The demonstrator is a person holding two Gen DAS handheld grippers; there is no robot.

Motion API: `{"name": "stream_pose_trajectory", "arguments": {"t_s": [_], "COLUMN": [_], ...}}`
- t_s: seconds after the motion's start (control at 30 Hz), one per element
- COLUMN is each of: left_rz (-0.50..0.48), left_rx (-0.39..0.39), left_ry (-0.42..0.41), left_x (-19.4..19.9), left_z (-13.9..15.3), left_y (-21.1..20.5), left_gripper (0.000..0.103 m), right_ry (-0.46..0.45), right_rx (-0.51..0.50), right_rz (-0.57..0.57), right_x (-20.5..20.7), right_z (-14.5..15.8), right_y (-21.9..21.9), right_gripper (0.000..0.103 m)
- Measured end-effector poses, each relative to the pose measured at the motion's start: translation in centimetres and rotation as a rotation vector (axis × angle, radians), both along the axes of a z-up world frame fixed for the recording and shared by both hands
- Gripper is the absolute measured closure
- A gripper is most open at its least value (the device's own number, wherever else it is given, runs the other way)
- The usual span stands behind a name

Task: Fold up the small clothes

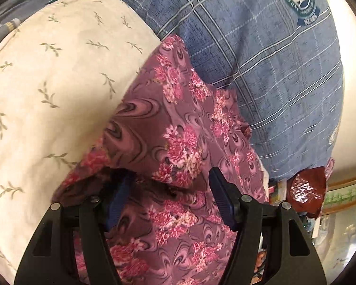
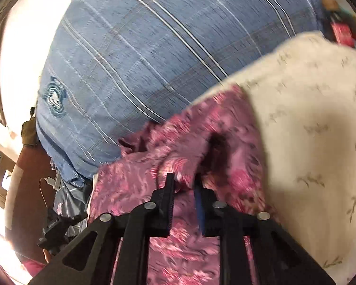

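A mauve garment with pink flowers (image 1: pixel 168 118) lies crumpled between a cream pillow and a blue checked cover. My left gripper (image 1: pixel 169 173) hovers low over its near part with the jaws wide apart. A raised fold of the cloth sits between them and drapes over the left finger (image 1: pixel 118 197), but the pads do not press it. In the right wrist view the same garment (image 2: pixel 135 180) is blurred. My right gripper (image 2: pixel 184 178) has its jaws close together and pinches a bunched edge of the cloth between the tips.
The cream pillow with a green sprig print (image 1: pixel 47 83) (image 2: pixel 308 118) borders the garment on one side, the blue checked cover with a round crest (image 1: pixel 261 59) (image 2: pixel 142 59) on the other. A shiny red-brown packet (image 1: pixel 306 187) lies by the bed edge. A white charger and cable (image 2: pixel 48 180) sit on the dark floor.
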State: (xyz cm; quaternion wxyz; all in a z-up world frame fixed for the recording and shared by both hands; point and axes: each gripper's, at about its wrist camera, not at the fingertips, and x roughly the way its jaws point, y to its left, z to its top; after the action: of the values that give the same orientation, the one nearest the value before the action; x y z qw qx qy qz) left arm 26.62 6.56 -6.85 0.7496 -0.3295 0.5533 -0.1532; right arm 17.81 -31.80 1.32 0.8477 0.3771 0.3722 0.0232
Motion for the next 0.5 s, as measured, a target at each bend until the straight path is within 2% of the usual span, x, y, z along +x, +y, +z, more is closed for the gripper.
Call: {"name": "stream_pose_trajectory", "arguments": {"t_s": [0.07,0.1,0.17,0.2,0.23,0.27,0.3,0.37,0.4,0.43,0.5], "left_rz": [0.009,0.012,0.02,0.019,0.01,-0.003,-0.01,-0.012,-0.017,-0.026,-0.04], "left_rx": [0.006,0.005,0.001,0.003,0.005,0.002,-0.003,0.026,0.05,0.086,0.116], "left_ry": [0.001,0.002,0.006,0.002,-0.004,-0.012,-0.018,-0.033,-0.033,-0.018,0.028], "left_x": [0.2,0.2,0.4,0.4,0.5,0.5,0.5,0.3,0.4,0.6,0.8], "left_z": [0.1,0.2,0.3,0.4,0.5,0.8,1.0,1.4,1.4,1.0,-0.2], "left_y": [-0.1,0.0,0.1,0.1,0.1,-0.1,-0.2,-0.2,-0.3,-0.5,-0.7], "left_gripper": [0.038,0.038,0.038,0.045,0.06,0.069,0.075,0.075,0.075,0.075,0.075], "right_ry": [-0.018,-0.022,-0.022,-0.017,-0.011,-0.015,-0.039,-0.163,-0.187,-0.167,-0.031], "right_rx": [0.064,0.091,0.125,0.115,0.103,0.071,0.033,-0.099,-0.149,-0.227,-0.291], "right_rz": [-0.019,-0.031,-0.069,-0.075,-0.065,-0.031,-0.016,-0.043,-0.051,-0.058,-0.016], "right_x": [-0.2,-0.1,0.6,1.1,1.7,2.2,2.4,1.2,0.8,0.9,1.9], "right_z": [-0.1,-0.2,-0.4,-0.4,-0.3,0.2,1.1,4.1,4.8,5.0,2.9], "right_y": [-0.7,-1.0,-1.0,-0.9,-0.6,-0.6,-0.4,-0.1,0.1,0.3,0.2], "right_gripper": [0.066,0.052,0.05,0.055,0.083,0.099,0.097,0.097,0.097,0.097,0.097]}}
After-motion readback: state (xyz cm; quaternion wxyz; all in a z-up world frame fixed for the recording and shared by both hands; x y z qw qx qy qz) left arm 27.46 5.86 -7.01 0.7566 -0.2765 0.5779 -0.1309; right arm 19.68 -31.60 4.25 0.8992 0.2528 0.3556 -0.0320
